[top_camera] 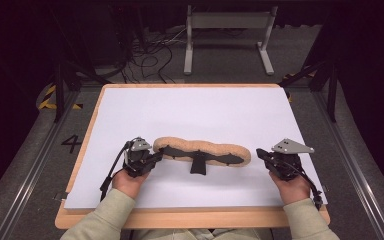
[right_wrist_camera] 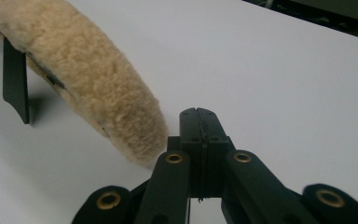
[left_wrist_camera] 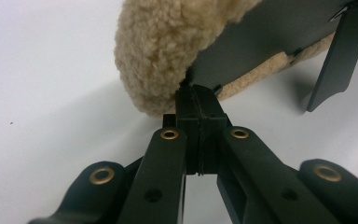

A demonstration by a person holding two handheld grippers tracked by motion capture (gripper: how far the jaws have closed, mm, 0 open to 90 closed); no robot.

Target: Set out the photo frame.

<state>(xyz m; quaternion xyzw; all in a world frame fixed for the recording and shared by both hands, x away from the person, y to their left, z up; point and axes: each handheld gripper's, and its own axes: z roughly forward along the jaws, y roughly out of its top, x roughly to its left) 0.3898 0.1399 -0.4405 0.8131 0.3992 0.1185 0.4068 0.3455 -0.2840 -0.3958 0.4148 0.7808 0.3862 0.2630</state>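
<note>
A long tan fleece pad lies across the middle of the white sheet, with its dark lining turned toward me and a short black strap sticking out. My left gripper is shut, and its tips touch the lining's edge at the pad's left end. Whether any lining is pinched I cannot tell. My right gripper is shut just past the pad's right end, and its tips rest over bare sheet with nothing between them. The strap hangs farther off.
The white sheet covers a wooden tabletop whose edge runs along the front. Behind the table stand a white metal frame and loose cables on the grey floor. A "4" is marked on the floor at left.
</note>
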